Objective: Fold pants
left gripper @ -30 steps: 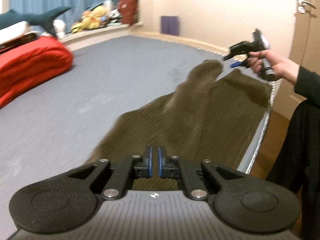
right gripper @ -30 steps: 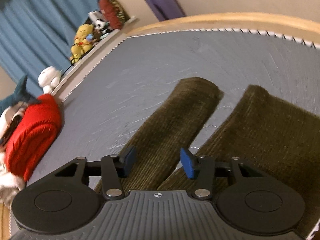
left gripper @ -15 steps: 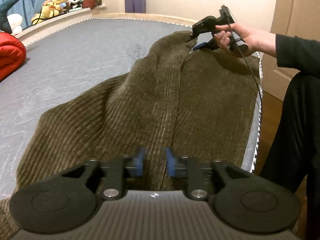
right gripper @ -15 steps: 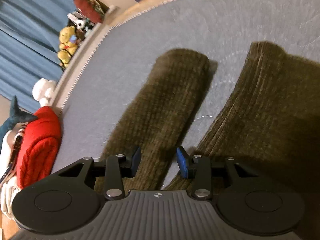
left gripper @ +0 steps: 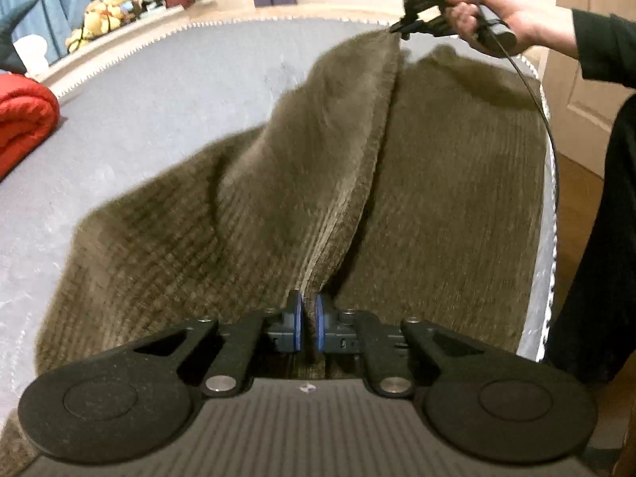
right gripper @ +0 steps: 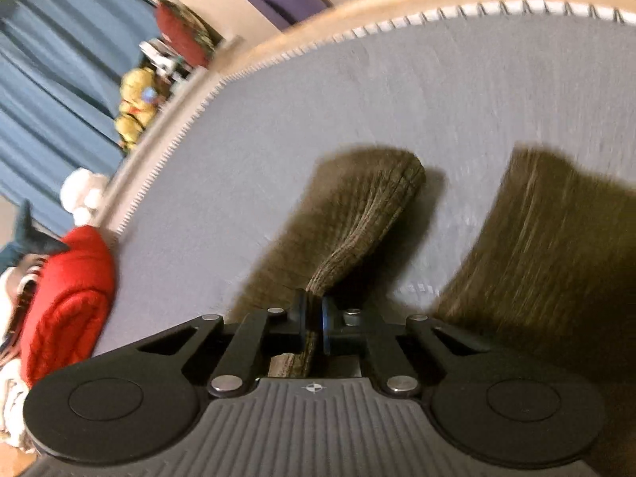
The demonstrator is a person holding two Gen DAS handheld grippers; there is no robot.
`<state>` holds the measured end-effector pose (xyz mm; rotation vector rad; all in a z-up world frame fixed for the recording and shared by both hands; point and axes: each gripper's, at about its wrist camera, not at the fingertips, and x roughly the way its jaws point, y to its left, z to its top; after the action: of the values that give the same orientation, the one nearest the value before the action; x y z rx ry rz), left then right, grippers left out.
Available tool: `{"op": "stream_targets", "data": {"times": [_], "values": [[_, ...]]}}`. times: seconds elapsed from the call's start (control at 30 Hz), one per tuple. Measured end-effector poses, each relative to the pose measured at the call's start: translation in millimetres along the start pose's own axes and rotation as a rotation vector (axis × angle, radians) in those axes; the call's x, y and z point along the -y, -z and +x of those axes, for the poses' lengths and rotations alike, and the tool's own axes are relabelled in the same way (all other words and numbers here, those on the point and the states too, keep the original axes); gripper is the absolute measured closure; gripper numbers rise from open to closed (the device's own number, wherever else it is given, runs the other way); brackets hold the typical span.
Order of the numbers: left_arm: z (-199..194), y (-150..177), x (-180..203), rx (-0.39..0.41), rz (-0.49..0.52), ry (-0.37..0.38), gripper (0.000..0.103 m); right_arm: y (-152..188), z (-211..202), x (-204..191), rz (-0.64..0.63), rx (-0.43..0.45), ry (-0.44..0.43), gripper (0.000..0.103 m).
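Corduroy pants (left gripper: 437, 206) lie spread on the bed (left gripper: 159, 91); my left claw (left gripper: 309, 324) pinches the crotch seam and my right claw (right gripper: 314, 328) one leg's hem, both clamped tight, to lift that leg over the other

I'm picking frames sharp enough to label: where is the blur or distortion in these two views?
Left wrist view: the pants are smeared with motion blur on their left half, while the left gripper stays sharp. Right wrist view: the plush toys and curtain streak badly; the mattress edge bows from fisheye distortion.
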<state>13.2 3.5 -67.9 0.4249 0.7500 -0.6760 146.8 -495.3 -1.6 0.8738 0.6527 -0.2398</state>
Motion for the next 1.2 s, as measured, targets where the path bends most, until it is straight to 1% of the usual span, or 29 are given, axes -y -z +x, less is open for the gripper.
{"op": "stream_targets", "data": {"times": [0.1,0.17,0.23,0.3,0.33,0.4,0.43,0.5,0.53,0.57,0.6,0.63,0.67,0.7,0.73,0.77,0.83,0.87,0.93,0.97,1.03,1.1,1.13,1.17,1.2], "values": [[-19,-6,-4,0.062,-0.018,-0.008,0.096,-9,-39,-11,-0.048,0.06,-0.049,0.098],[-32,-9,-5,0.096,-0.032,0.003,0.096,-15,-69,-14,-0.069,0.091,-0.065,0.099],[-43,-9,-2,0.109,-0.019,0.028,0.096,-18,-103,-13,-0.077,0.109,-0.064,0.099],[-48,-7,7,0.089,0.021,0.07,0.096,-16,-136,-12,-0.087,0.111,0.001,0.099],[-49,-3,15,0.07,0.057,0.092,0.096,-12,-154,-6,-0.069,0.103,0.051,0.099],[-50,6,33,0.027,0.156,0.128,0.096,0,-178,9,-0.019,0.079,0.131,0.099],[-50,8,39,0.004,0.189,0.155,0.096,10,-189,17,-0.014,0.064,0.187,0.099],[-50,15,48,-0.056,0.236,0.211,0.096,29,-197,33,-0.019,0.031,0.27,0.099],[-50,17,50,-0.083,0.254,0.235,0.096,36,-195,48,0.005,-0.002,0.32,0.099],[-49,20,54,-0.103,0.28,0.251,0.095,41,-190,59,0.03,-0.025,0.34,0.095],[-49,21,56,-0.106,0.3,0.245,0.095,43,-184,72,0.056,-0.052,0.333,0.095],[-49,20,56,-0.107,0.302,0.24,0.095,42,-180,85,0.079,-0.077,0.305,0.095],[-49,17,54,-0.105,0.287,0.245,0.095,39,-174,96,0.114,-0.093,0.285,0.091],[-50,14,51,-0.095,0.271,0.247,0.095,35,-172,104,0.15,-0.086,0.282,0.086],[-52,10,51,-0.085,0.262,0.245,0.095,29,-171,113,0.181,-0.063,0.282,0.073],[-53,8,50,-0.073,0.251,0.248,0.095,24,-171,118,0.185,-0.042,0.29,0.06],[-54,4,48,-0.053,0.224,0.257,0.095,13,-169,128,0.193,0.014,0.331,0.055],[-54,3,48,-0.051,0.219,0.258,0.095,9,-166,133,0.218,0.027,0.338,0.055],[-50,2,51,-0.059,0.228,0.245,0.095,6,-162,145,0.247,0.026,0.305,0.055],[-46,2,52,-0.069,0.234,0.241,0.09,3,-158,146,0.24,0.024,0.299,0.055],[-40,4,53,-0.084,0.244,0.242,0.087,0,-152,145,0.212,0.032,0.302,0.056],[-40,7,50,-0.1,0.251,0.247,0.087,0,-148,145,0.193,0.028,0.291,0.063],[-36,9,52,-0.109,0.257,0.247,0.087,-1,-147,143,0.167,0.028,0.296,0.08],[-34,10,53,-0.116,0.265,0.247,0.09,-2,-147,140,0.147,0.033,0.304,0.09],[-34,12,53,-0.112,0.271,0.244,0.092,-4,-148,138,0.135,0.044,0.309,0.091]]}}
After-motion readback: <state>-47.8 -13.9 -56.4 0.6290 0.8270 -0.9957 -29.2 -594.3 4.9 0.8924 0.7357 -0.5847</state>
